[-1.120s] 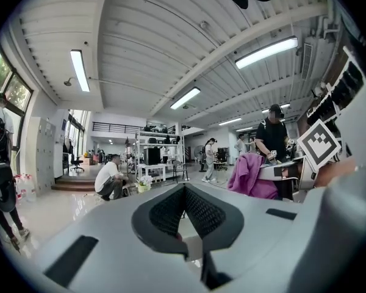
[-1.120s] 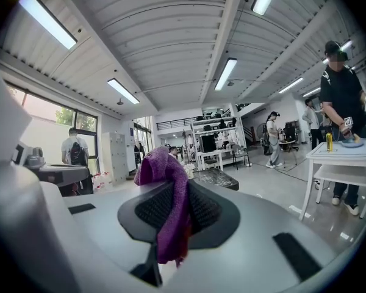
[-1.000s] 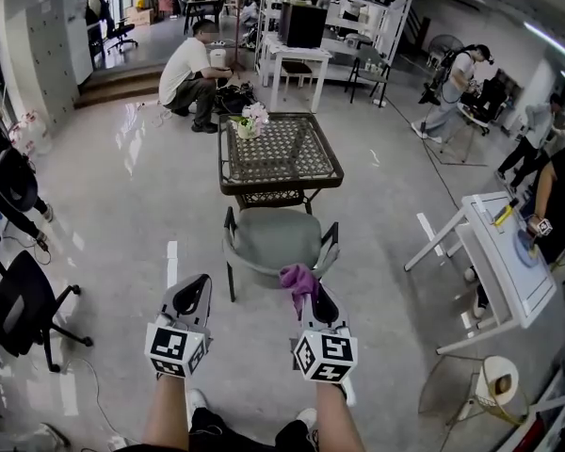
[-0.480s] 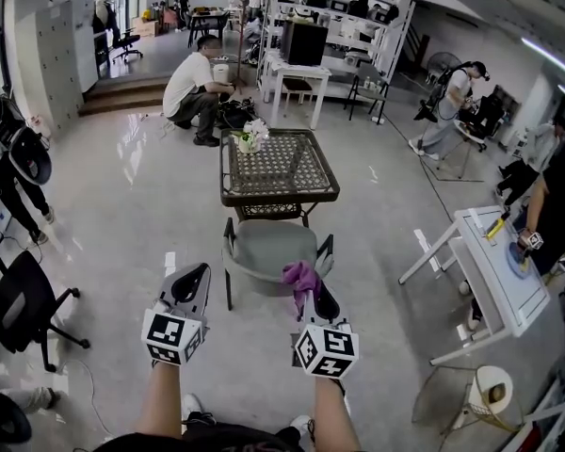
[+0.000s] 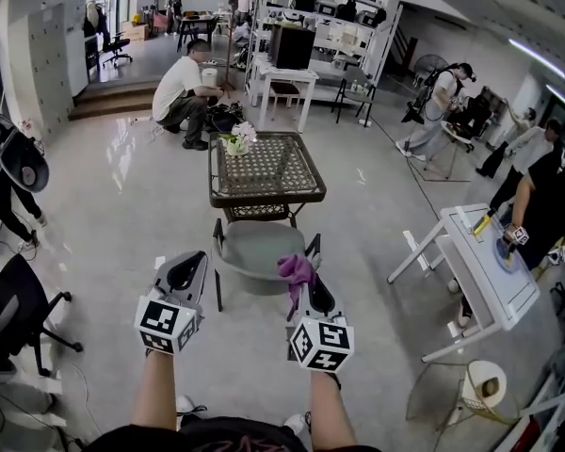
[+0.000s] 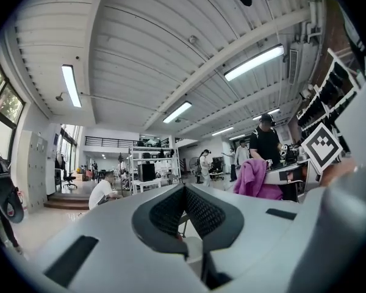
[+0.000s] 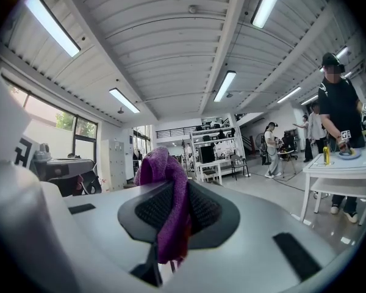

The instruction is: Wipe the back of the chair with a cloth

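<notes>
While the chair (image 5: 252, 250) stands out on open floor, nothing touches it. It has a grey seat and a dark frame, and its back rim is the side nearest the person.

- Wicker table (image 5: 266, 168): just beyond the chair's front, with flowers (image 5: 234, 139) on its far left corner.
- White table (image 5: 494, 271): right of the chair, well apart.
- Left gripper (image 5: 190, 269): hangs off the chair's left rear corner and looks to be above it. Its pads are pressed together with nothing between them, as the left gripper view shows (image 6: 184, 191).
- Right gripper (image 5: 306, 285): over the chair's right rear corner, clenched on the purple cloth (image 5: 296, 271). The cloth is in the air near the chair back, not on it.

Risks, as a judgement:
- Only a thin fold is pinched, so dragging along the back rim could pull the cloth out.
- If the bunch folds away, the hard jaw tips could scrape the chair instead of the fabric.
- The chair looks light and the left gripper isn't bracing it, so a firm wipe could shove it toward the wicker table.

In the right gripper view the cloth (image 7: 169, 206) runs down the seam between the two pads (image 7: 204, 209). A bunch sticks up past the tips, leaning over the left pad, and a short tail hangs below. Most of the usable fabric sits ahead of the tips.
</notes>
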A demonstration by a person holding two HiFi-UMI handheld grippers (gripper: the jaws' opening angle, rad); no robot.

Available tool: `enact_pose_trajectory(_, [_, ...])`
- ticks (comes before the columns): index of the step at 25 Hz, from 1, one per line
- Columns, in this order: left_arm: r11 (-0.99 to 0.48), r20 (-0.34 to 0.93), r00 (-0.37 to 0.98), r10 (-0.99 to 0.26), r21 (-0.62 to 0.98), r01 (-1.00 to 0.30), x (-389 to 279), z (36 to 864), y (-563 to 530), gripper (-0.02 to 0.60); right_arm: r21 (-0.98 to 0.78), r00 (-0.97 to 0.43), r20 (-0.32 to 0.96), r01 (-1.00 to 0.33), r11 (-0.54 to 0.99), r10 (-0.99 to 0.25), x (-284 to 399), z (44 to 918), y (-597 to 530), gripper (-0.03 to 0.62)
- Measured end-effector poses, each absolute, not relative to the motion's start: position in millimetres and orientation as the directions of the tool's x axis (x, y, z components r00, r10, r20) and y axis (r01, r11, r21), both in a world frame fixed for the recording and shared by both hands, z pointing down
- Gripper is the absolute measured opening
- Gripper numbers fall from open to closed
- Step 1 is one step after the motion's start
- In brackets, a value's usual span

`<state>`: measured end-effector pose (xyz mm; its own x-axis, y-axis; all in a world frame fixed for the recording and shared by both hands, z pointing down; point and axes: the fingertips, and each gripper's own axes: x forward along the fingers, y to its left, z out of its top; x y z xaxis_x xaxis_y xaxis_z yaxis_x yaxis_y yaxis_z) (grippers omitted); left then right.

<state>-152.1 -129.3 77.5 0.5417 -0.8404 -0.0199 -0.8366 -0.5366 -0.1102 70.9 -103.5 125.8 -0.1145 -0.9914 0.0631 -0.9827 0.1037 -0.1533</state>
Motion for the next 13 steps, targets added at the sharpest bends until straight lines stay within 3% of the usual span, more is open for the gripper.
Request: enact_pose_trajectory(13, [-0.54, -0.056, 0.548, -0.835, -0.112, -0.834, -149.2, 63.5, -115.9, 0.009, -0.148, -0.098, 0.033, -0.985, 0.093, -0.995, 77.9, 113.4, -89.1, 0.074])
